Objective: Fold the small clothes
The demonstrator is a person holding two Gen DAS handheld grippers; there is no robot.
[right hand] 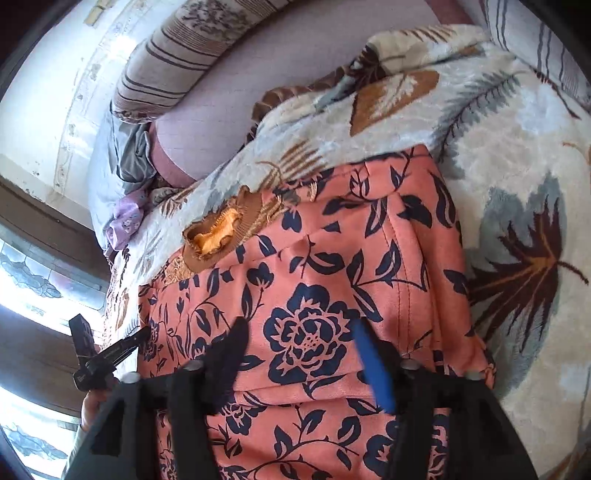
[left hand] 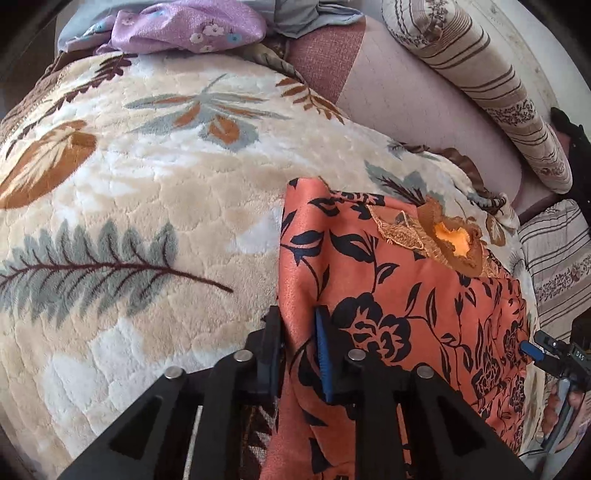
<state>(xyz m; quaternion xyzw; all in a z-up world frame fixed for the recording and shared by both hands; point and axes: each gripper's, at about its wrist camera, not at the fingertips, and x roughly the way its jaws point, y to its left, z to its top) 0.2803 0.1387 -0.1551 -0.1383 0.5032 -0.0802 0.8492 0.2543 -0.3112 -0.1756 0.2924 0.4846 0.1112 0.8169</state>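
Note:
An orange garment with a dark blue flower print [left hand: 399, 295] lies on a cream leaf-patterned fleece blanket [left hand: 147, 177]. It has a brown embroidered neckline with a yellow inside [left hand: 454, 236]. My left gripper [left hand: 297, 321] is shut on the garment's left edge, a fold of cloth pinched between the fingers. In the right wrist view the garment [right hand: 306, 280] fills the middle, its neckline [right hand: 218, 229] to the left. My right gripper [right hand: 299, 332] is open, its fingers spread over the cloth near a large printed flower. The right gripper shows in the left view [left hand: 532, 349], and the left in the right view [right hand: 142, 334].
A lilac flowered cloth [left hand: 184, 26] and grey clothes [left hand: 295, 14] lie at the blanket's far end. Striped bolster pillows [left hand: 491, 85] lie along the wall beside a mauve mattress [left hand: 406, 96]. A window [right hand: 33, 273] is at the left in the right view.

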